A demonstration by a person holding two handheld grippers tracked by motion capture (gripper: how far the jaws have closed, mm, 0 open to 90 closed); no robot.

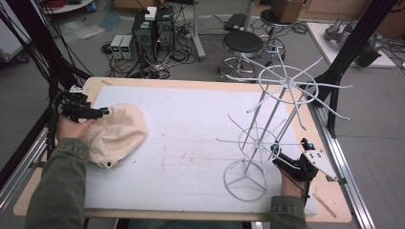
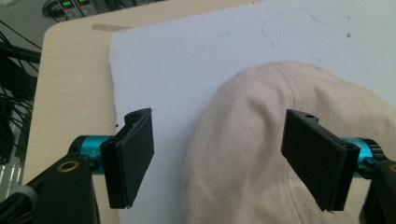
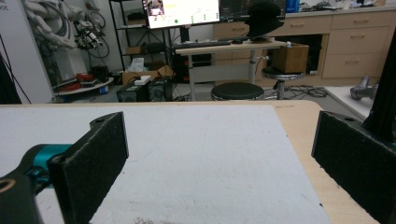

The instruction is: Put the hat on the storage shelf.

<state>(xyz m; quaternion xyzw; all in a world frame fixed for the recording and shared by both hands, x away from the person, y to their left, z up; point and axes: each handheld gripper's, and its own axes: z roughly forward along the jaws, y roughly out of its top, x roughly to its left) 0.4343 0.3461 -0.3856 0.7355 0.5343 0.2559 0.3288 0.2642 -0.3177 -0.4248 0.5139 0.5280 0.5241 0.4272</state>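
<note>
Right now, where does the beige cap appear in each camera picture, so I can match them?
High view: the beige cap lies at the left, on the white mat, beside the left gripper.
Left gripper view: lower middle to right, between the open fingers.
Right gripper view: I cannot find it there.
Shared landmark: the white mat.

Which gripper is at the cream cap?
The left gripper, its open jaws straddling the cream cap; the right gripper sits by the white wire rack.

The light is soft and even, with only faint shadows on the white mat (image 1: 191, 143). The close black pads (image 2: 130, 156) look a bit blurry. No glare shows on the mat.
</note>
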